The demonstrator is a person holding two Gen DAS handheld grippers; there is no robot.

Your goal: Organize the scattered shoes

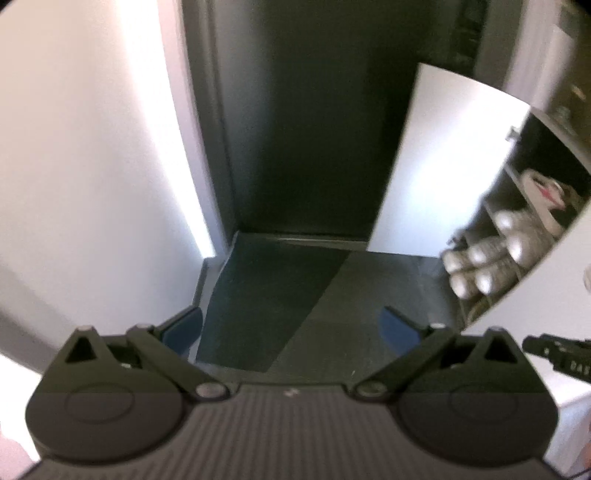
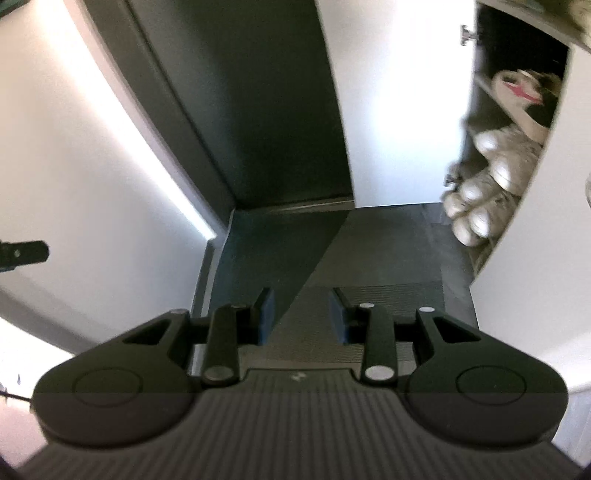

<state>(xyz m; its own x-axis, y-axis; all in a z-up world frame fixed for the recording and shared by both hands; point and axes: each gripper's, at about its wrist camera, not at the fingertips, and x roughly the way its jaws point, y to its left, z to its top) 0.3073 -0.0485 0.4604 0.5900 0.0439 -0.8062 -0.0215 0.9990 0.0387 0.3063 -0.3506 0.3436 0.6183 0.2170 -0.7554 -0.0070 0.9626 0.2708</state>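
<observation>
Left gripper (image 1: 291, 330): jaws spread wide, nothing between the blue pads; only dark floor shows in the gap. Released and empty.
Right gripper (image 2: 301, 314): jaws set at a narrow gap, blue pads facing each other and apart; nothing between them. Not gripping anything.
Shoes (image 1: 495, 254): pale grey pairs with white toe caps, stacked toes outward on the lower shelves of the cabinet, right of both grippers and well apart from them. In the right wrist view the same shoes (image 2: 487, 184) sit at upper right.
Upper shelf item: a light shoe with a red mark inside (image 1: 550, 199), one shelf above the grey pairs; outline blurred, type not determinable.
Cabinet (image 2: 517, 22): white carcass, dark interior, metal hinges on the left inner edge.
Cabinet door (image 1: 439, 166): white, swung open, standing edge-on between the dark door and the shelves.
Dark door (image 1: 303, 122): dark panel straight ahead, closed to the floor.
Floor (image 1: 280, 295): dark, with a lighter ribbed mat (image 2: 388, 291) under the right gripper.
Wall (image 1: 85, 147): white, on the left.
Image quality: both views blurred; fine detail of the shoes not legible.
</observation>
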